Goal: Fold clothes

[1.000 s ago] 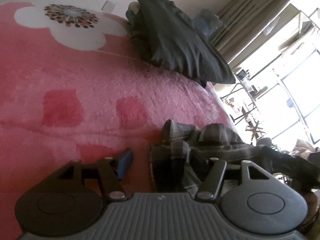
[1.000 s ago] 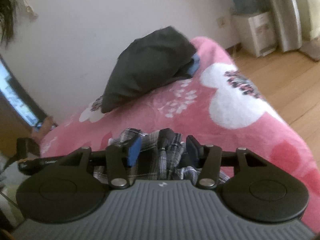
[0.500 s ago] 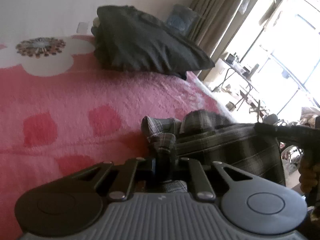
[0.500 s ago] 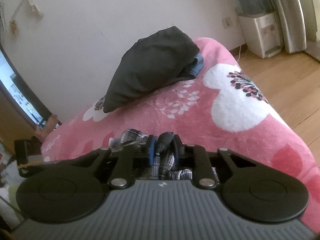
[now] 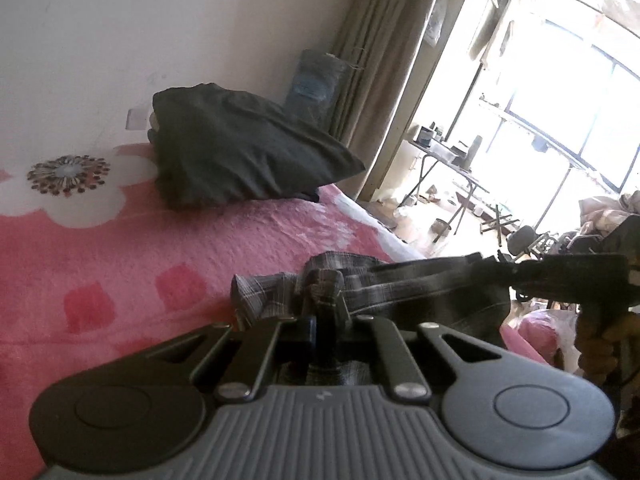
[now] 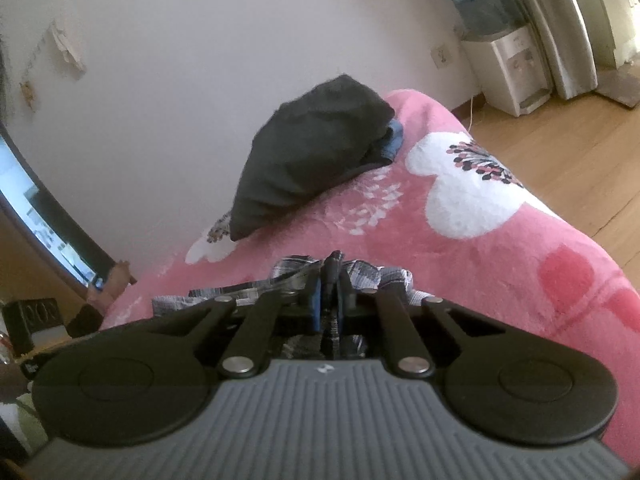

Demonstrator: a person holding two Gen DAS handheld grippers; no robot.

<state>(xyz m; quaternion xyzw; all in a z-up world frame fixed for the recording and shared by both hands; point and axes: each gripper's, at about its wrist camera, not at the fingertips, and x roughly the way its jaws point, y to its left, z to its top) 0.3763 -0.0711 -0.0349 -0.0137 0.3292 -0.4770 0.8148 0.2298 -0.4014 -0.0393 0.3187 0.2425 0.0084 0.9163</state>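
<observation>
Cloth is bunched tight between the pads of the left claw [image 5: 326, 330]: its jaws are pressed together on a gathered edge of the plaid shirt [image 5: 420, 292], nothing but that pinch of fabric between them. The right claw [image 6: 329, 300] is the same, closed hard on another fold of the shirt, with checked cloth spilling out to either side of its fingers.

From the left wrist view the fabric runs in a taut band from one pinch across to the other claw, which a hand [image 5: 600, 344] carries at the far right. The rest of the shirt sags below that line, low over the pink blanket [image 5: 140, 260] on the bed; whether its hem touches the blanket I cannot tell.

Farther back a dark pile of clothes [image 5: 248, 156] sits against the wall, well apart from the shirt.

This looks like the start of a fold: both corners are gripped and the shirt is being stretched out. Next, I would guess, it needs spreading flat on the open blanket, both claws kept level and apart so the edge stays straight. The cloth is thin and limp, so a slack grip could let a corner slide free.
</observation>
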